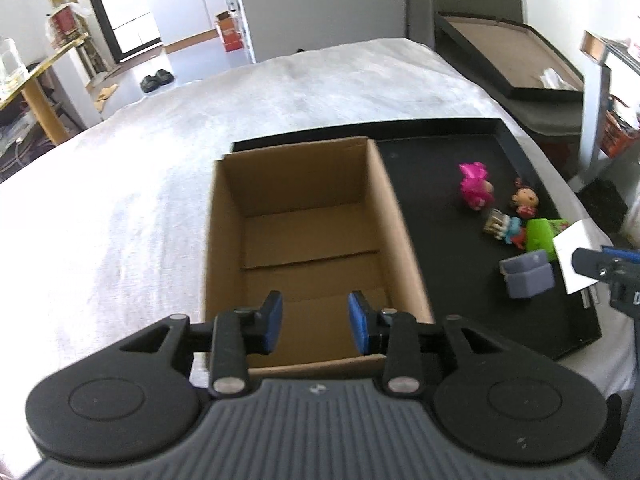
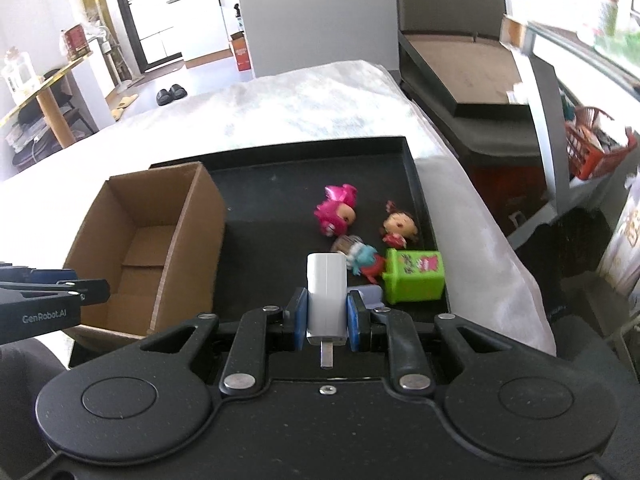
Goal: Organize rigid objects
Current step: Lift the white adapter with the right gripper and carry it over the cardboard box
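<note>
**White block clamped on the right, left jaws empty over the box**

Spread across the scene: a white cloth [image 1: 280, 92] covering the table. Resting on it, a shallow black tray [image 2: 304, 148]. Standing in the tray's left part, an open cardboard box [image 1: 390, 200], brown floor bare.

Hanging above the box's near end: left gripper [image 1: 315, 325], blue pads apart, nothing between them. Off to the tray's right side: right gripper [image 2: 327, 316], pads pressed against both sides of a white block [image 2: 326, 292], held clear above the tray with a short metal prong sticking out of its near end.

Scattered in the tray's right part, well apart from the box: a green toy bin [image 2: 416, 276] lying on its side; just beside it a grey block [image 1: 528, 276], partly hidden behind the right fingers in the right view. Farther back: a pink doll [image 2: 336, 210], a dark-haired doll [image 2: 400, 226], and between these and the bin a teal-and-red figure [image 2: 362, 258], all tipped over, the last touching the bin.
</note>
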Demonstrator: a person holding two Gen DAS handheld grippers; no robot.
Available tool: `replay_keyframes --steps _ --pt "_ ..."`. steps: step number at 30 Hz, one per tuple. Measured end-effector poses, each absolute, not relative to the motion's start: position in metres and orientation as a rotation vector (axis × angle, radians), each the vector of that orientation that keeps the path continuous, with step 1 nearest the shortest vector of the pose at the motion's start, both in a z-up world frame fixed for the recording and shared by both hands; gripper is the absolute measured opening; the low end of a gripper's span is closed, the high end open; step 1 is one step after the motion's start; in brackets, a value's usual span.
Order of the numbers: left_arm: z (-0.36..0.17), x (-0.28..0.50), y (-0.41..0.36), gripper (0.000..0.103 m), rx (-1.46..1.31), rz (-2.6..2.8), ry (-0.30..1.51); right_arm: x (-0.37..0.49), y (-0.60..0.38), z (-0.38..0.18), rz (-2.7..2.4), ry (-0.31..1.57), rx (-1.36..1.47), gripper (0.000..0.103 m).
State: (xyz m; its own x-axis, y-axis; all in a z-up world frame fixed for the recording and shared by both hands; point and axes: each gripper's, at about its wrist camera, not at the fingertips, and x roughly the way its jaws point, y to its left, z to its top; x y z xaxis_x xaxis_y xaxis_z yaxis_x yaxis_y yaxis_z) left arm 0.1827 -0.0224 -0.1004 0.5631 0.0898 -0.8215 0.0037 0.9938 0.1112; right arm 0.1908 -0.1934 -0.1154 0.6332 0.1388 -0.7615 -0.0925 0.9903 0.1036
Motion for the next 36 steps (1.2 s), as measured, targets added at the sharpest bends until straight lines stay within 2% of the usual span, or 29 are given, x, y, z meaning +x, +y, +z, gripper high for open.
replay_keyframes --steps 18,36 --pt "-0.083 0.183 0.037 0.035 0.060 0.089 0.940 0.202 -0.133 -0.078 0.184 0.835 -0.018 0.021" --pt "-0.112 0.201 0.072 0.034 -0.070 0.082 0.961 0.227 -0.066 -0.081 0.291 0.865 -0.143 0.021"
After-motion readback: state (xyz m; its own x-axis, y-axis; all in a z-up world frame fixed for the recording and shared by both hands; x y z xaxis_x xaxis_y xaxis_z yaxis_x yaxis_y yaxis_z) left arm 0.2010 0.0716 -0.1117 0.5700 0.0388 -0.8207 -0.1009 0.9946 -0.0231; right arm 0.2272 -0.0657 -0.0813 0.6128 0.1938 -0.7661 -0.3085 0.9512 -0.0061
